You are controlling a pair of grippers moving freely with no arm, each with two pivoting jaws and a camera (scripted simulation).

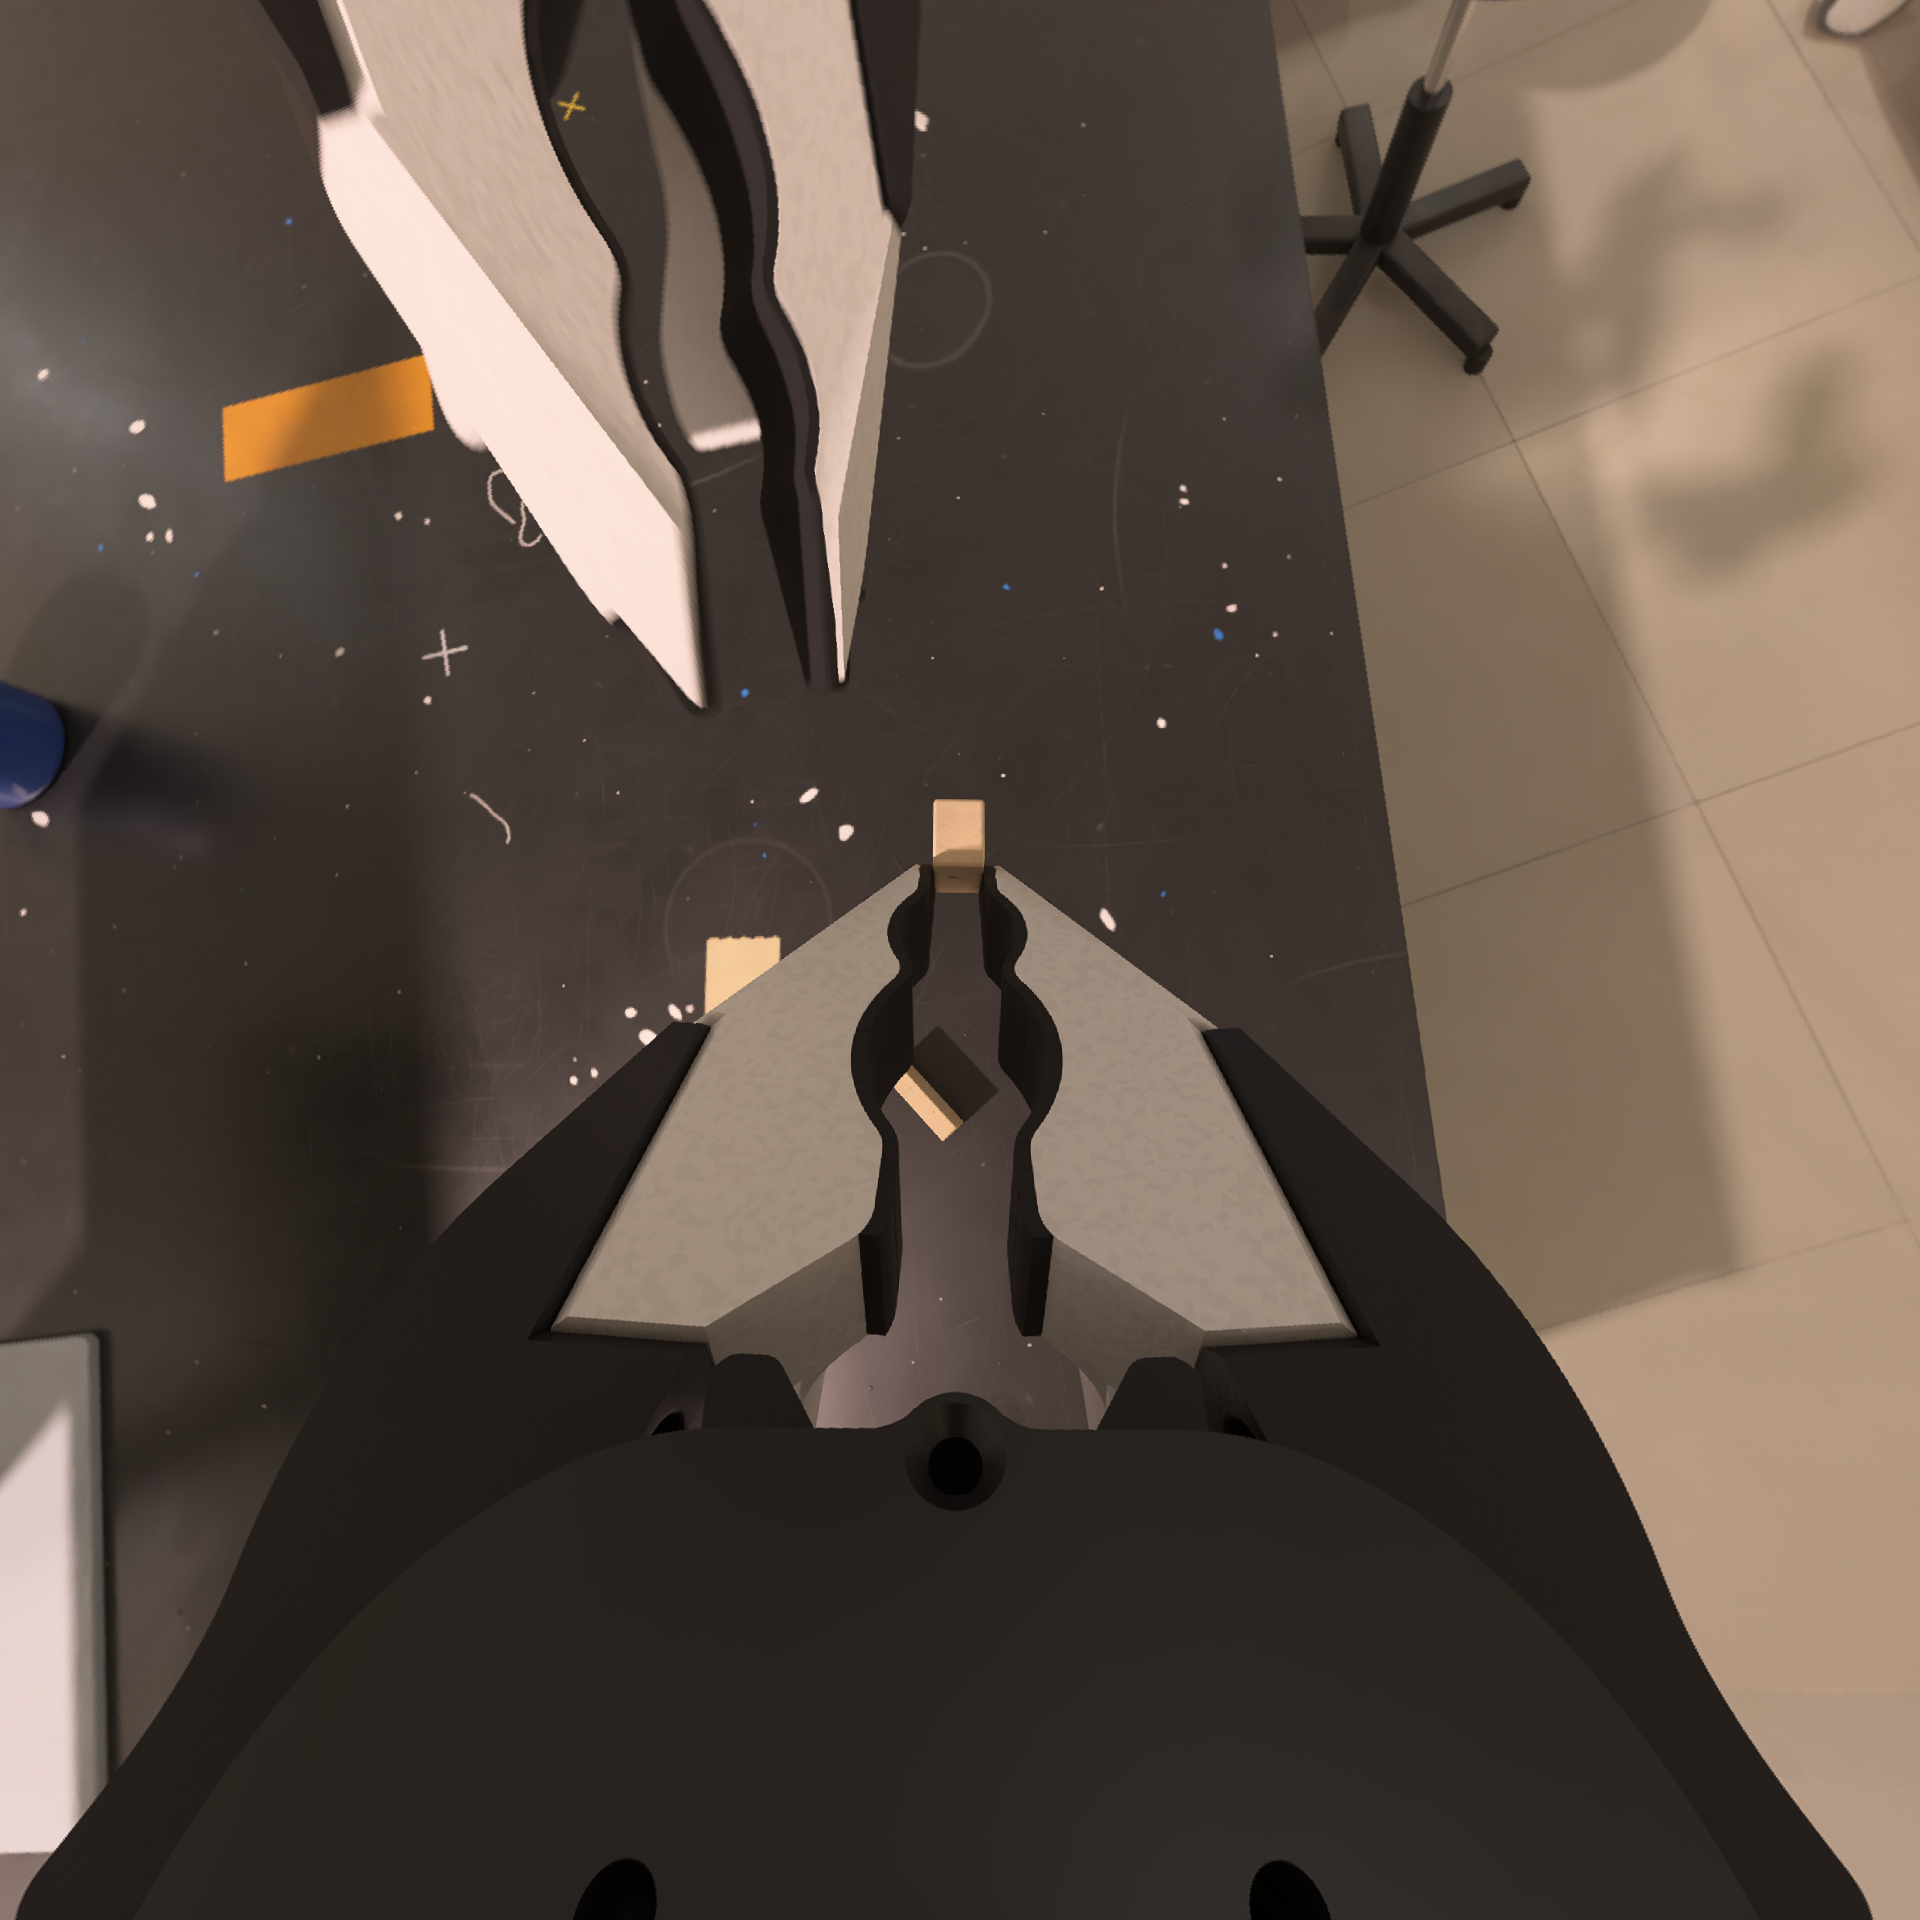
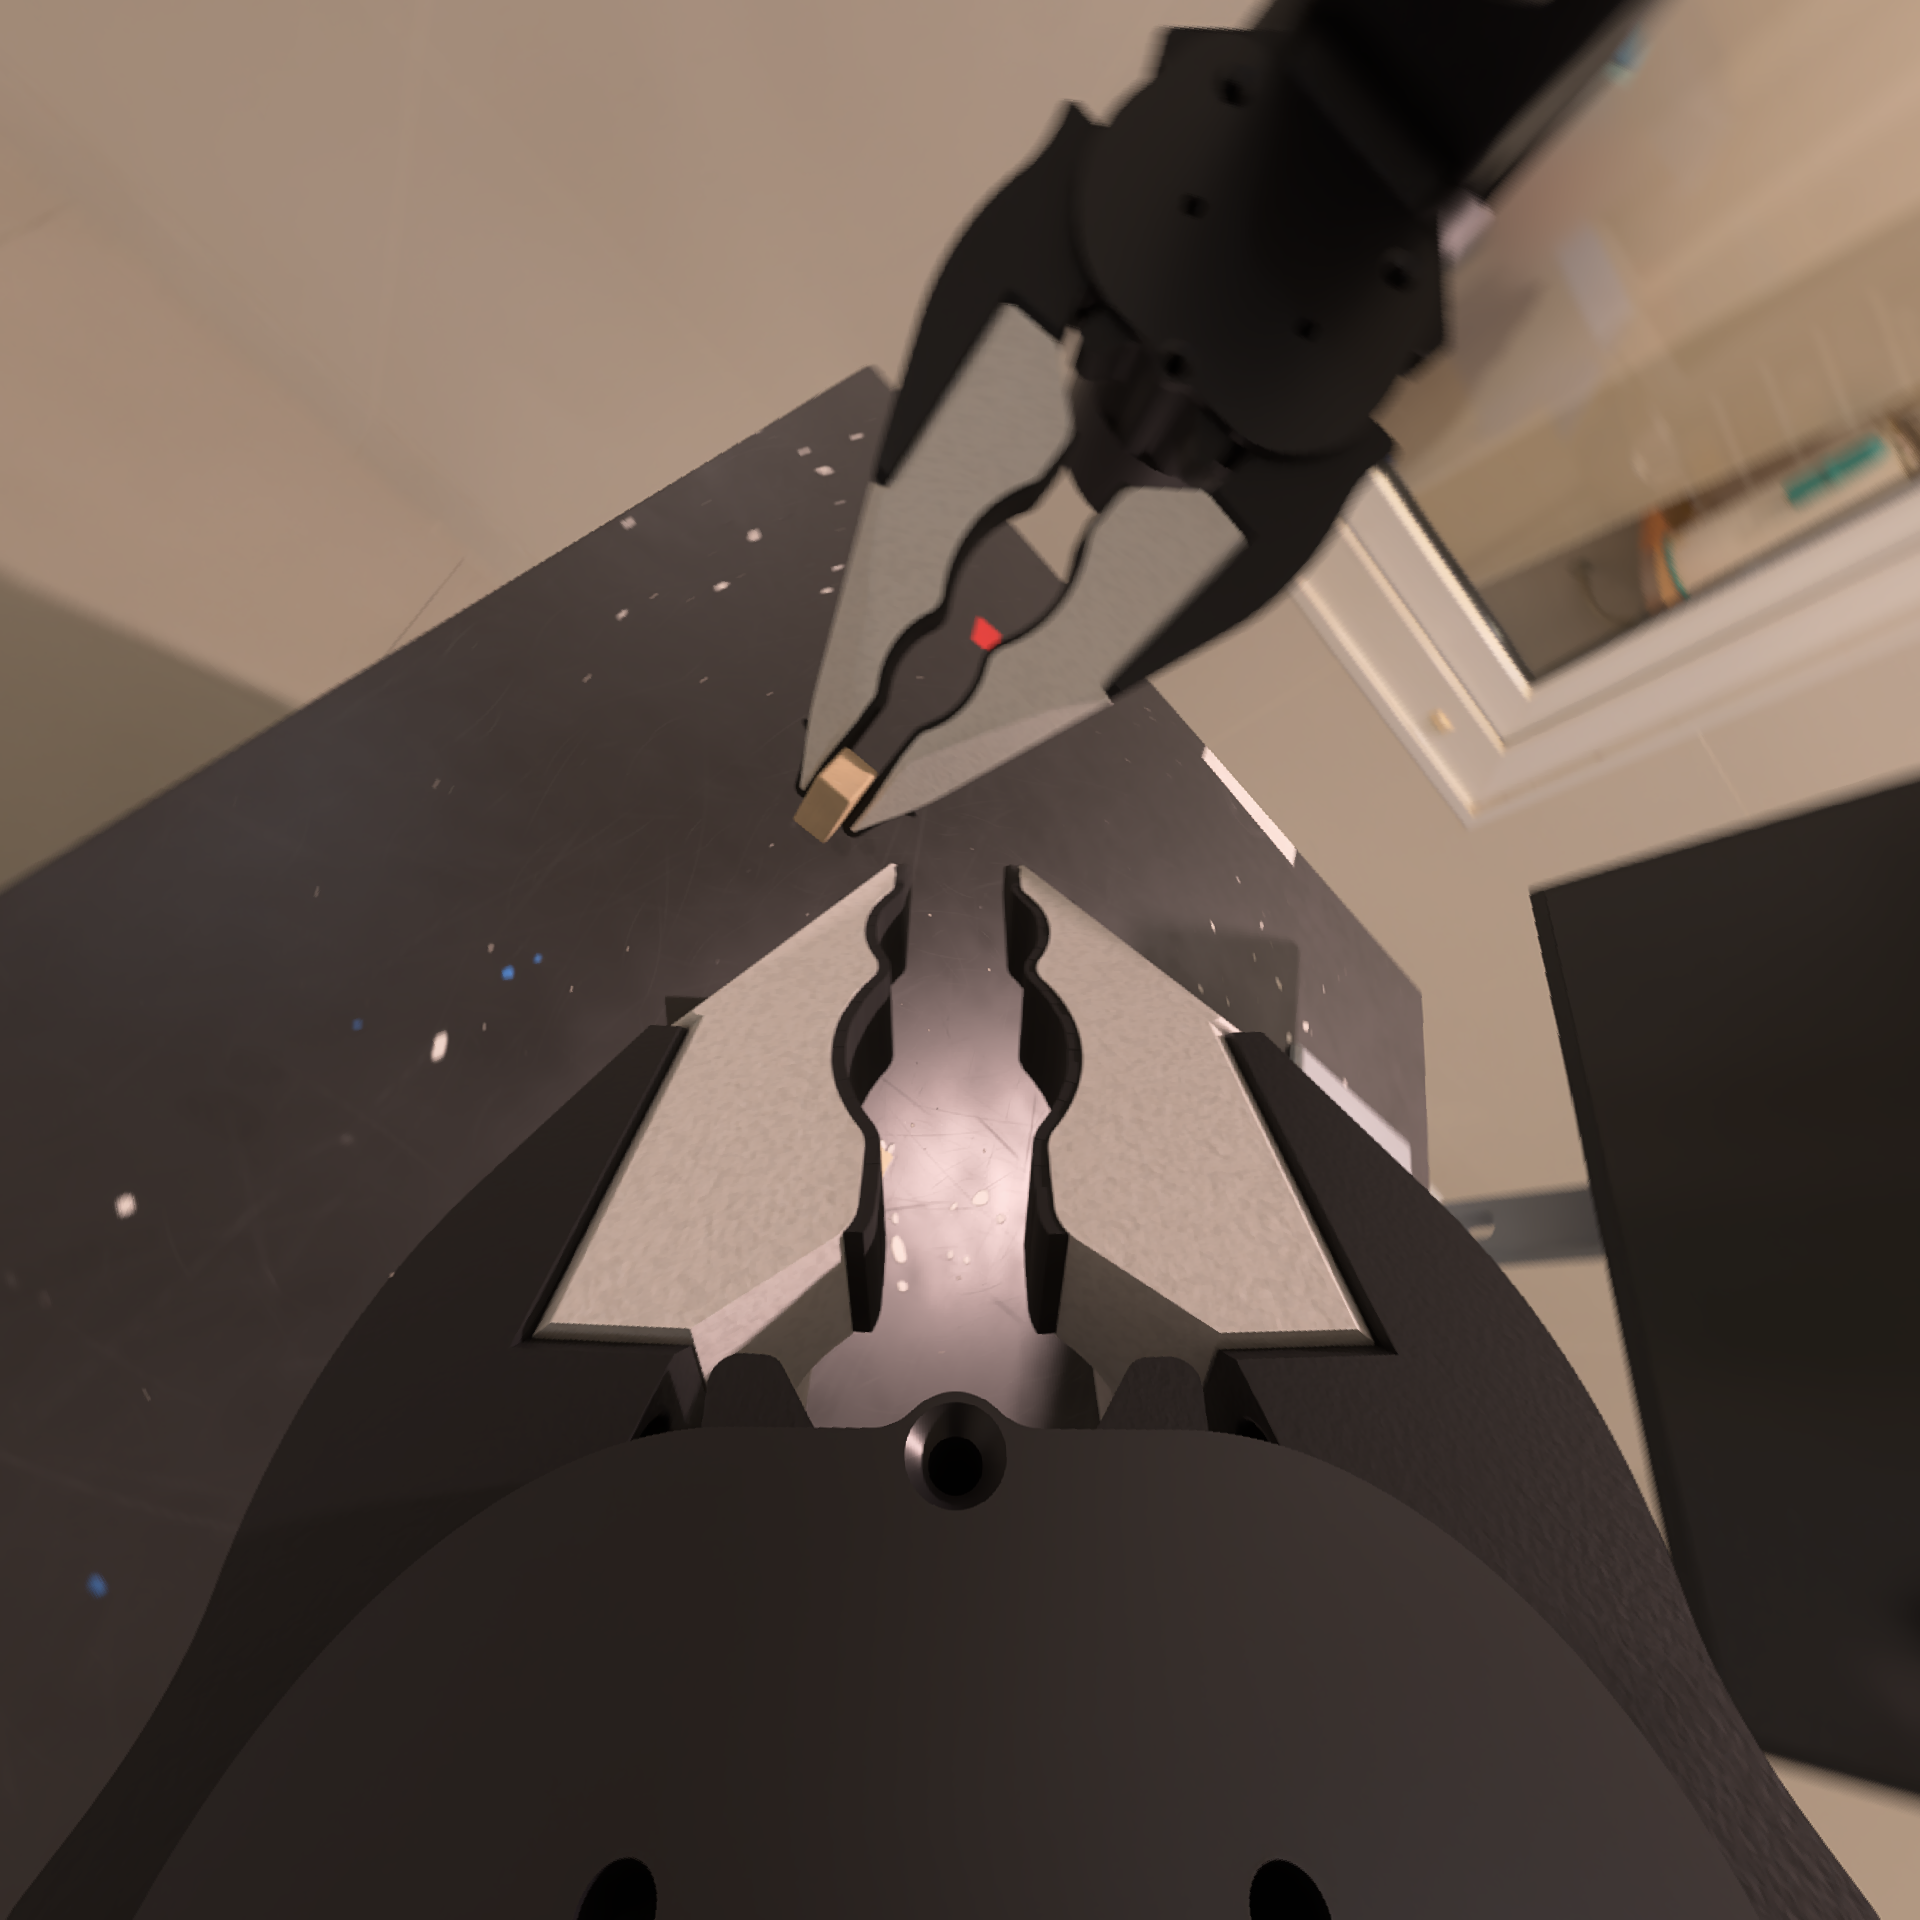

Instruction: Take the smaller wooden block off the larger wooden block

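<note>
My left gripper (image 1: 956, 881) is shut on the smaller wooden block (image 1: 957, 840), a pale cube pinched at the fingertips and sticking out beyond them. It is held above the dark table (image 1: 1143, 416). The larger wooden block (image 1: 938, 1103) lies on the table below, seen through the gap between the left fingers, partly in shadow and apart from the small block. My right gripper (image 2: 956, 883) is open and empty. It faces the left gripper (image 2: 847, 810), which holds the small block (image 2: 831, 795) just beyond its tips. The right gripper also shows in the left wrist view (image 1: 769, 686).
An orange tape strip (image 1: 327, 416) and a beige tape piece (image 1: 738, 966) lie on the table. A blue object (image 1: 26, 743) is at the left edge and a white flat thing (image 1: 42, 1558) at lower left. The table edge (image 1: 1371, 727) runs on the right, a stool base (image 1: 1403, 229) beyond it.
</note>
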